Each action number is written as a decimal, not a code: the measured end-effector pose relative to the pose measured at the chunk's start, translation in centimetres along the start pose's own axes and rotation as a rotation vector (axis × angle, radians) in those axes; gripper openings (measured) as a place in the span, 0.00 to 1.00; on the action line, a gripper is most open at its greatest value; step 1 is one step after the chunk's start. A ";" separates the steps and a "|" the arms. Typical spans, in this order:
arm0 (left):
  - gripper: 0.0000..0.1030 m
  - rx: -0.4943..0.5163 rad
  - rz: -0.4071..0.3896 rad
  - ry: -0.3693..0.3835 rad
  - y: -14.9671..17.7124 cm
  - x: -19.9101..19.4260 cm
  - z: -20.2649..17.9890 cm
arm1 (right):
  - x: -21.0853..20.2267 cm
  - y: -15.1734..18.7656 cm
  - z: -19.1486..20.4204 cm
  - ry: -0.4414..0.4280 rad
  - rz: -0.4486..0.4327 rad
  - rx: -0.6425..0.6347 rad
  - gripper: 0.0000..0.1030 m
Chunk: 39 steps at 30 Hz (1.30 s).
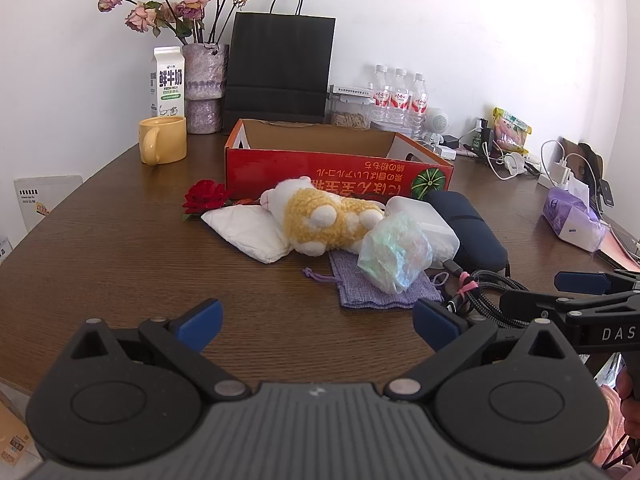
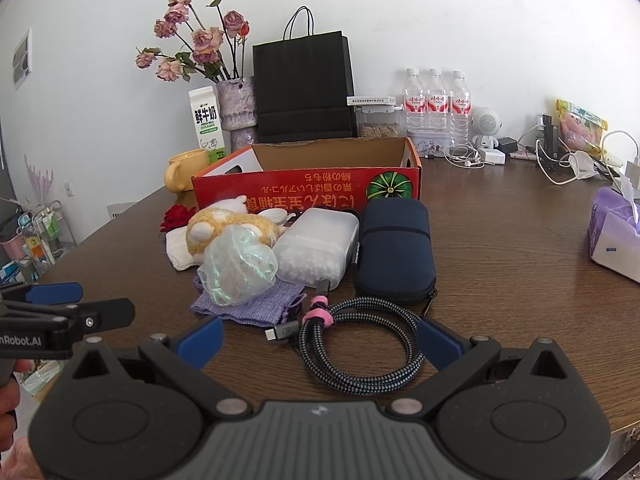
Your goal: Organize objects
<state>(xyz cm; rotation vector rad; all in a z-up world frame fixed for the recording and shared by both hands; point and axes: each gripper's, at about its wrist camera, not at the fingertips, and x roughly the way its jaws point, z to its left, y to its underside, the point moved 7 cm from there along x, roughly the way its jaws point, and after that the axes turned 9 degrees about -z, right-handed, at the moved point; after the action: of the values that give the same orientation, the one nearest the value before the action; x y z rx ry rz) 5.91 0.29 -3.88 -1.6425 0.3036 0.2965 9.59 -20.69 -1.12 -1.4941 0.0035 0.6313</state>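
An open red cardboard box [image 1: 320, 172] [image 2: 304, 192] stands mid-table. Before it lies a heap: a yellow-white plush toy [image 1: 320, 216] [image 2: 224, 224], a red rose [image 1: 204, 196], a white cloth pad [image 1: 248, 232], a crumpled plastic bag [image 1: 396, 252] [image 2: 236, 268] on a purple pouch [image 1: 368, 292], a translucent box [image 2: 320, 248], a navy case [image 2: 394, 248] and a coiled braided cable [image 2: 360, 360]. My left gripper [image 1: 318, 322] is open over bare wood, short of the pouch. My right gripper [image 2: 320, 340] is open, its fingers either side of the cable coil, holding nothing.
Along the back wall stand a yellow mug [image 1: 162, 140], a milk carton [image 1: 167, 80], a vase of dried roses [image 1: 204, 84], a black paper bag [image 1: 280, 68] and water bottles [image 1: 400, 96]. Chargers and wires crowd the back right; a purple tissue pack [image 2: 616, 236] lies right.
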 end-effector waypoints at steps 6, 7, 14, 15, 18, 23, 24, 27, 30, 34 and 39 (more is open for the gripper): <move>1.00 0.000 0.000 -0.001 0.0 0.0 0.0 | 0.0 0.0 -0.1 -0.001 0.000 0.000 1.00; 1.00 -0.001 0.001 -0.001 0.0 0.0 0.0 | 0.0 -0.1 0.0 -0.001 0.001 0.000 1.00; 1.00 -0.002 0.001 -0.001 0.0 0.0 0.0 | -0.1 -0.1 -0.2 -0.001 0.002 0.001 1.00; 1.00 -0.002 0.001 -0.001 0.0 0.0 0.0 | -0.1 -0.1 -0.2 -0.001 0.001 0.001 1.00; 1.00 -0.001 0.001 -0.002 0.0 0.0 0.1 | -0.1 -0.1 -0.2 -0.001 0.002 0.001 1.00; 1.00 -0.004 0.001 -0.007 0.4 -0.1 0.2 | -0.2 -0.2 -0.3 0.000 0.002 0.001 1.00; 1.00 -0.004 0.000 -0.006 0.4 -0.1 0.1 | -0.2 -0.2 -0.3 0.002 0.002 0.001 1.00; 1.00 -0.009 0.004 -0.004 0.4 0.0 0.1 | 0.0 0.2 -0.2 0.009 0.000 0.000 1.00; 1.00 -0.010 0.005 -0.007 0.3 -0.1 0.1 | -0.1 0.1 -0.2 0.009 -0.003 0.003 1.00; 1.00 -0.010 0.002 -0.009 0.1 -0.2 0.1 | -0.2 -0.2 -0.3 0.005 -0.003 0.003 1.00; 1.00 -0.008 0.001 -0.006 -0.1 -0.3 -0.1 | -0.4 -0.3 -0.5 0.008 -0.008 0.006 1.00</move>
<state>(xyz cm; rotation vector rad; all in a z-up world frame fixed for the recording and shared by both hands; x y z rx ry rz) 5.72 0.22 -3.65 -1.6488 0.2995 0.3040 9.54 -21.32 -0.70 -1.4901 0.0052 0.6183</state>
